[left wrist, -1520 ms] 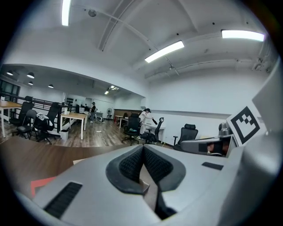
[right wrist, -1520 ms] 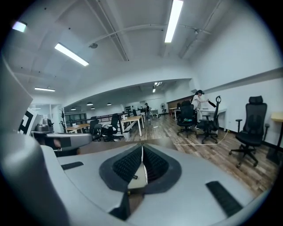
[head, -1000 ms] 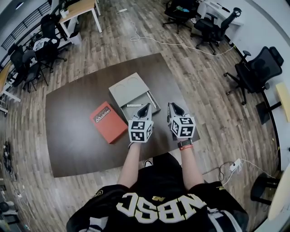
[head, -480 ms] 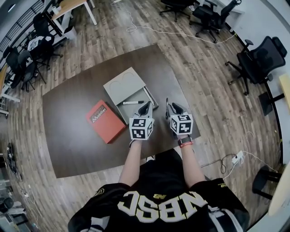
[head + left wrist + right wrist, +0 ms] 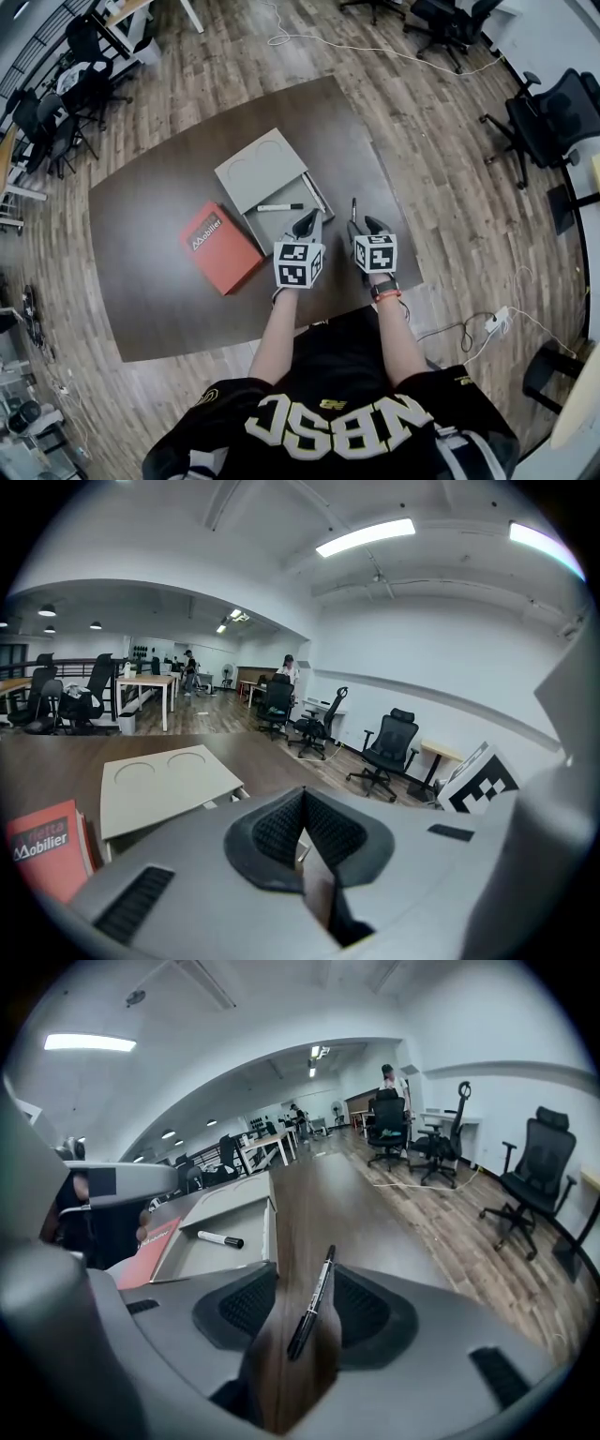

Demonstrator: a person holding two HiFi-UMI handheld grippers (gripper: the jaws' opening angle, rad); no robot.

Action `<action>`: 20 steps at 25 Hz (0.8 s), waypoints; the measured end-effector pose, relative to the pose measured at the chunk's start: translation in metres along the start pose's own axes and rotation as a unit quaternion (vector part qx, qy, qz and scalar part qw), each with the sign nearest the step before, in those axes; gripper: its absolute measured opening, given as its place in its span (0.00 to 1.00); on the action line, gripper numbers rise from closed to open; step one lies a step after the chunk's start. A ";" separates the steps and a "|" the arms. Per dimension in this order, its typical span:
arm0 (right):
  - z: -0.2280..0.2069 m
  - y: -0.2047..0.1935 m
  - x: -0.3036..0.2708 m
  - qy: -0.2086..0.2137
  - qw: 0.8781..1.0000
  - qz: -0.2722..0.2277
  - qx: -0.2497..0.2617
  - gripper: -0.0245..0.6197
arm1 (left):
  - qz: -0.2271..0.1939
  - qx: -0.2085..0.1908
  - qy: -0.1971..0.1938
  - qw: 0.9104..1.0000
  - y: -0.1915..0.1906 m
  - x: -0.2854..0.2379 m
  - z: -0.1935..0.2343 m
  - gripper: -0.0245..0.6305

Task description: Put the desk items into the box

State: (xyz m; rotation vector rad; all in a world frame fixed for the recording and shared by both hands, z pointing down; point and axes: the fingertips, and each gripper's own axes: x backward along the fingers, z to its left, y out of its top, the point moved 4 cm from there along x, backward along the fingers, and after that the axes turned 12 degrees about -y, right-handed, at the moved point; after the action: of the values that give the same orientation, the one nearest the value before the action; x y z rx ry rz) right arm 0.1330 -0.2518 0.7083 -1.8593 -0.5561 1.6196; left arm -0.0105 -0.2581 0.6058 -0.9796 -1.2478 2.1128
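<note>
Now, one dark brown tabletop [image 5: 150,281] carries everything. One open grey box [image 5: 267,225] sits a little toward the far right of the tabletop's middle. Its one flat grey lid [image 5: 261,169], with two round recesses, lies against the box's far side. One white marker with a black cap [image 5: 279,207] lies inside the box, near its far wall. One red book with white lettering [image 5: 220,248] lies flat just left of the box, toward the tabletop's middle.

There are two grippers, both near the tabletop's near edge on its right half. The left gripper [image 5: 307,223] hangs over the box's near right corner. Its jaws are pressed together at the tips with nothing between them.

The right gripper [image 5: 364,226] is just right of the box, outside it. Its jaws are opening. One black pen [image 5: 312,1302] sits in the gap between them and points toward the tabletop's far edge. The pads stand clear of its barrel. Whether the pen rests flat on the tabletop cannot be told.

That makes two writing items: one in the box and one outside it, toward the tabletop's right edge.
</note>
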 end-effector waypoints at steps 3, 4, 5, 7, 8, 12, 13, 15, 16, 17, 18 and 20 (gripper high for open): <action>-0.001 -0.008 -0.012 -0.002 1.000 0.018 -0.002 0.34 | 0.011 0.006 0.002 1.000 -0.006 -0.007 0.005 0.06; -0.002 -0.010 -0.016 -0.002 1.000 0.023 -0.002 0.35 | 0.014 0.007 0.002 1.000 -0.008 -0.008 0.006 0.06; -0.002 -0.013 -0.020 -0.002 1.000 0.029 -0.002 0.36 | 0.018 0.009 0.003 1.000 -0.011 -0.010 0.007 0.06; -0.003 -0.018 -0.026 -0.003 0.999 0.040 -0.002 0.37 | 0.023 0.012 0.003 1.000 -0.014 -0.013 0.009 0.06; -0.002 -0.021 -0.030 -0.003 0.999 0.045 -0.002 0.38 | 0.026 0.012 0.003 1.000 -0.016 -0.014 0.010 0.06; 0.001 -0.026 -0.039 -0.002 0.999 0.054 -0.003 0.39 | 0.031 0.015 0.007 0.999 -0.017 -0.014 0.017 0.06; 0.001 -0.027 -0.040 -0.002 0.998 0.056 -0.003 0.39 | 0.032 0.016 0.008 0.999 -0.018 -0.014 0.018 0.06; 0.002 -0.030 -0.043 -0.005 0.998 0.058 -0.003 0.39 | 0.034 0.019 0.009 0.999 -0.021 -0.014 0.020 0.06; 0.002 -0.031 -0.044 -0.009 0.998 0.058 -0.003 0.39 | 0.036 0.020 0.010 0.999 -0.023 -0.014 0.021 0.06; 0.002 -0.031 -0.044 -0.012 0.998 0.057 -0.003 0.38 | 0.037 0.021 0.010 0.999 -0.024 -0.013 0.022 0.06; 0.002 -0.031 -0.044 -0.016 0.998 0.057 -0.001 0.38 | 0.038 0.022 0.010 0.999 -0.025 -0.013 0.022 0.06; -0.001 -0.031 -0.044 -0.024 0.998 0.055 0.008 0.34 | 0.040 0.022 0.011 0.999 -0.027 -0.013 0.022 0.06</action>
State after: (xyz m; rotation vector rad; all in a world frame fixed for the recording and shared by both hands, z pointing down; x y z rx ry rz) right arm 0.1293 -0.2588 0.7616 -1.8724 -0.4670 1.7399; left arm -0.0183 -0.2670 0.6408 -1.0454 -1.1639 2.1749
